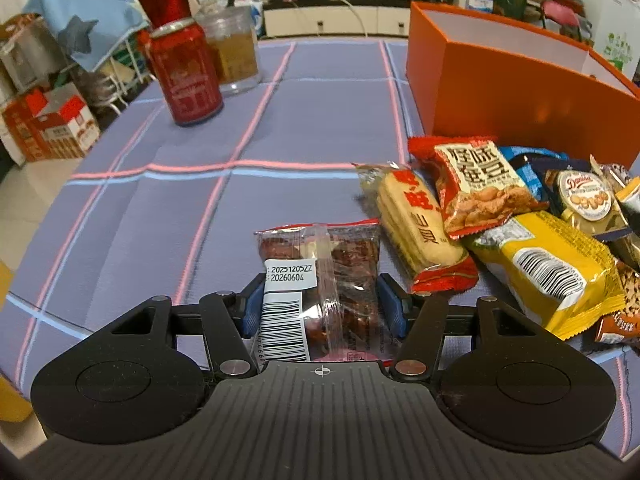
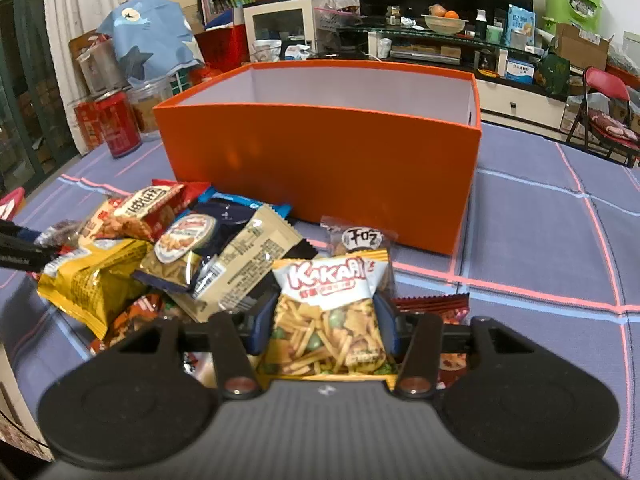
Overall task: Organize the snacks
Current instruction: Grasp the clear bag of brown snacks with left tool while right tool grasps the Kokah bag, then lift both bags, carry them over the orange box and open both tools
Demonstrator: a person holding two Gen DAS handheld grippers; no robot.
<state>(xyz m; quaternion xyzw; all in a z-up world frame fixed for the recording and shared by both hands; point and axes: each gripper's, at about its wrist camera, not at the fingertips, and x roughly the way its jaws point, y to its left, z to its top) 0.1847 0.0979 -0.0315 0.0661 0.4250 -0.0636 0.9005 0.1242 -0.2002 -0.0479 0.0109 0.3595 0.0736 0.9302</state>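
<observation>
Left tongs (image 1: pixel 320 304) pinch a clear packet of red dried fruit (image 1: pixel 320 280); right tongs (image 2: pixel 326 322) pinch a K-Kari mixed-snack bag (image 2: pixel 330 308). Beyond the right tongs stands the orange box (image 2: pixel 320 152), its visible interior bare. Left of them, the snack pile (image 2: pixel 168 252) remains on the desk (image 2: pixel 540 240); sorting seems barely begun.

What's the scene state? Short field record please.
left tool: shut on date packet
right tool: shut on K-Kari bag
box: orange, open top, no snacks visible inside
pile: loose snack packets on the cloth, in front of the box
can: red, upright, far left, beside a jar
cloth: purple with pink and blue lines
</observation>
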